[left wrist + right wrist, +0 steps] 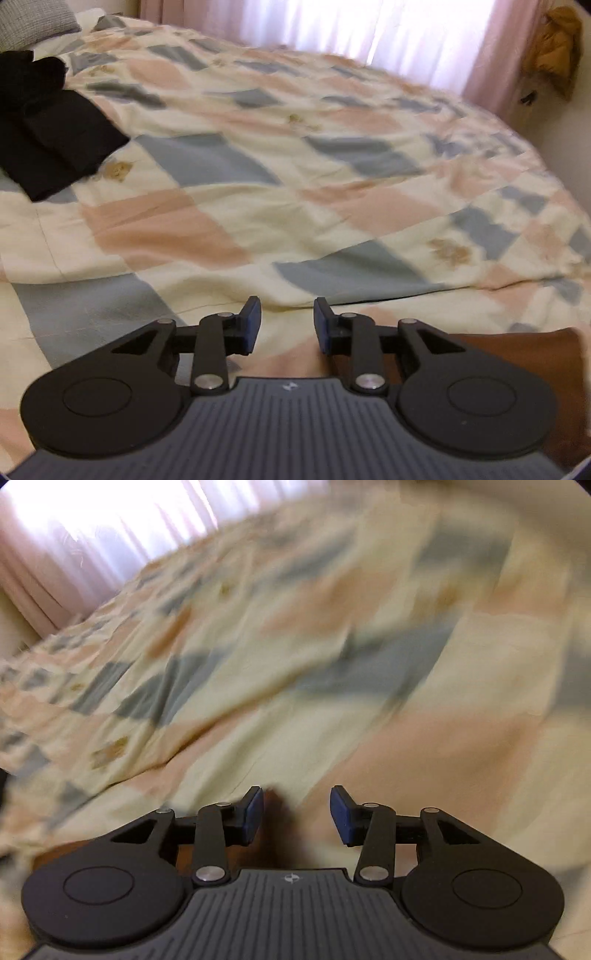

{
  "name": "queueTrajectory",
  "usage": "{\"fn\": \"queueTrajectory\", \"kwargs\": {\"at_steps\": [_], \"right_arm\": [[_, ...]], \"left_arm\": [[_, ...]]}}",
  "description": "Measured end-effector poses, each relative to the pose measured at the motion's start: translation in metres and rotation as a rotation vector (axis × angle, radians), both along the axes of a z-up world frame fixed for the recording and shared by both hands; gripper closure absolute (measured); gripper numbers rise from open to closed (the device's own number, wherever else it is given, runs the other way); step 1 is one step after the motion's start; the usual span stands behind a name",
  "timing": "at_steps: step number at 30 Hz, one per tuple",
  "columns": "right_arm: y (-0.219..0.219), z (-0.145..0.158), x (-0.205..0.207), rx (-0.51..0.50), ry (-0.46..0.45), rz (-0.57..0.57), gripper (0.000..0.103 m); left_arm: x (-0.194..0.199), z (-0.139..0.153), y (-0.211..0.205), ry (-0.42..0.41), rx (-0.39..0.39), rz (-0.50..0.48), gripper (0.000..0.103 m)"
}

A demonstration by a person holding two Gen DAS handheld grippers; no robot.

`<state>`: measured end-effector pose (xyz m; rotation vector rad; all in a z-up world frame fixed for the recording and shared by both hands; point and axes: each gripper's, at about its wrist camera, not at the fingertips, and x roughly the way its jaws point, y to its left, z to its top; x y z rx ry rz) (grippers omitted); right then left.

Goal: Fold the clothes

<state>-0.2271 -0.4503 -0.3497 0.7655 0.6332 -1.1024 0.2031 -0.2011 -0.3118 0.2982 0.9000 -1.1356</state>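
A: Left gripper [287,325]?
B: Angled down over the pink, blue and cream patchwork quilt [258,155], fingers apart, nothing between. Brown cloth [517,354] lies under its right side; folded black garments [48,136] sit near the quilt's left edge.
A: Right gripper [297,814]?
B: Angled down, fingers spread, pinching nothing; view blurred.

black garment [48,125] on patchwork quilt [295,177]
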Motion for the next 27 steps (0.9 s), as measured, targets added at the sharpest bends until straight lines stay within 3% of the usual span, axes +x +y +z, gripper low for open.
{"fn": "queueTrajectory", "kwargs": {"at_steps": [3, 7, 9, 10, 12, 13, 14, 15, 16, 20, 23, 26, 27], "right_arm": [[0.038, 0.026, 0.032, -0.113, 0.007, 0.17, 0.061], [0.071, 0.005, 0.089, -0.097, 0.031, 0.417, 0.073], [0.066, -0.024, 0.096, -0.079, 0.13, 0.425, 0.073], [0.06, -0.035, 0.091, -0.055, 0.15, 0.408, 0.076], [0.046, -0.045, 0.066, 0.017, 0.106, 0.345, 0.099], [0.041, -0.039, 0.054, 0.043, 0.077, 0.31, 0.102], [0.041, -0.027, 0.046, 0.043, 0.07, 0.284, 0.098], [0.047, -0.013, 0.039, 0.024, 0.072, 0.275, 0.087], [0.057, 0.001, 0.034, 0.004, 0.071, 0.287, 0.084], [0.121, 0.038, 0.032, 0.003, 0.015, 0.426, 0.083], [0.161, 0.024, 0.048, 0.068, 0.023, 0.525, 0.084], [0.182, -0.016, 0.057, 0.149, 0.107, 0.537, 0.087], [0.183, -0.027, 0.057, 0.169, 0.126, 0.524, 0.092]], "left_arm": [[-0.041, 0.0, -0.007, 0.035, -0.043, -0.161, 0.078], [-0.068, -0.048, -0.029, -0.027, 0.011, -0.262, 0.077], [-0.071, -0.072, -0.038, -0.046, 0.044, -0.279, 0.081], [-0.059, -0.077, -0.039, -0.031, 0.053, -0.251, 0.098], [-0.041, -0.065, -0.026, -0.029, 0.048, -0.214, 0.1], [-0.034, -0.055, -0.017, -0.035, 0.04, -0.199, 0.101], [-0.028, -0.045, -0.009, -0.04, 0.033, -0.185, 0.101], [-0.024, -0.035, 0.001, -0.039, 0.024, -0.183, 0.096], [-0.026, -0.024, 0.015, -0.028, 0.014, -0.201, 0.096], [-0.059, 0.003, 0.065, 0.04, -0.002, -0.319, 0.095], [-0.084, -0.022, 0.086, 0.048, 0.077, -0.358, 0.092], [-0.093, -0.061, 0.086, 0.001, 0.214, -0.322, 0.089], [-0.095, -0.065, 0.086, -0.011, 0.232, -0.306, 0.089]]}}
